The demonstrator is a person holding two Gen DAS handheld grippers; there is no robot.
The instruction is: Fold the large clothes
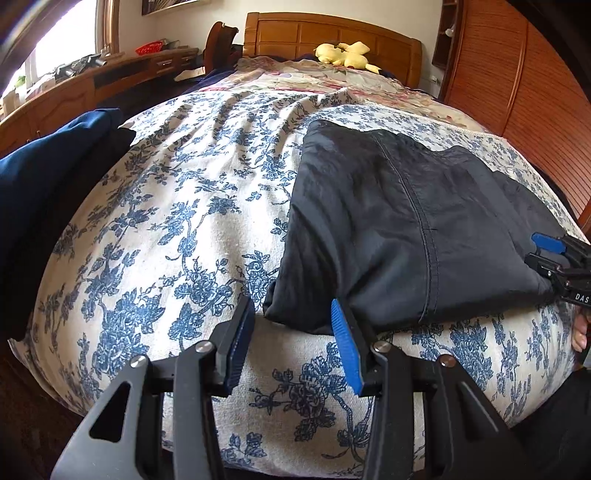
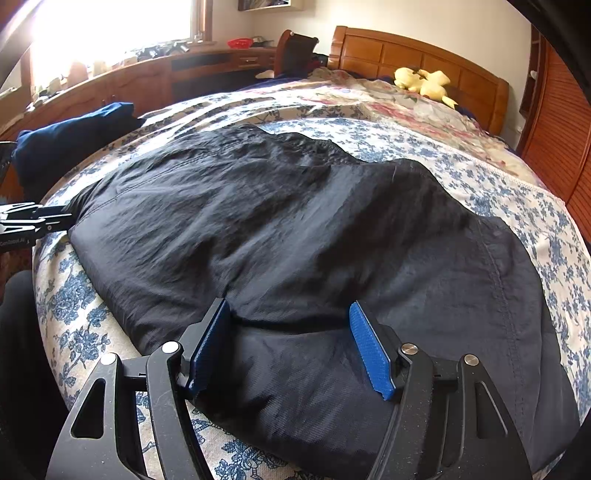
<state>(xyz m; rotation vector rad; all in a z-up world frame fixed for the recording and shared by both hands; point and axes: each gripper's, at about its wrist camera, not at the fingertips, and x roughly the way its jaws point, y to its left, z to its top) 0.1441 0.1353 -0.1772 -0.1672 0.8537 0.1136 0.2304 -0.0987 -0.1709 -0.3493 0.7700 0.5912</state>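
Observation:
A black, thin garment (image 1: 399, 225) lies folded on the blue-flowered bedspread (image 1: 177, 229); it fills the middle of the right wrist view (image 2: 295, 229). My left gripper (image 1: 293, 314) is open and empty, its jaws on either side of the garment's near left corner, just above the bedspread. My right gripper (image 2: 290, 314) is open, its jaws wide apart over the garment's near edge, with cloth lying between them. It also shows at the right edge of the left wrist view (image 1: 554, 254).
A dark blue folded cloth (image 1: 48, 177) lies at the bed's left edge. A yellow plush toy (image 1: 345, 53) sits by the wooden headboard (image 1: 332, 35). A wooden desk (image 2: 147, 81) runs along the left; slatted wooden doors (image 1: 517, 92) stand on the right.

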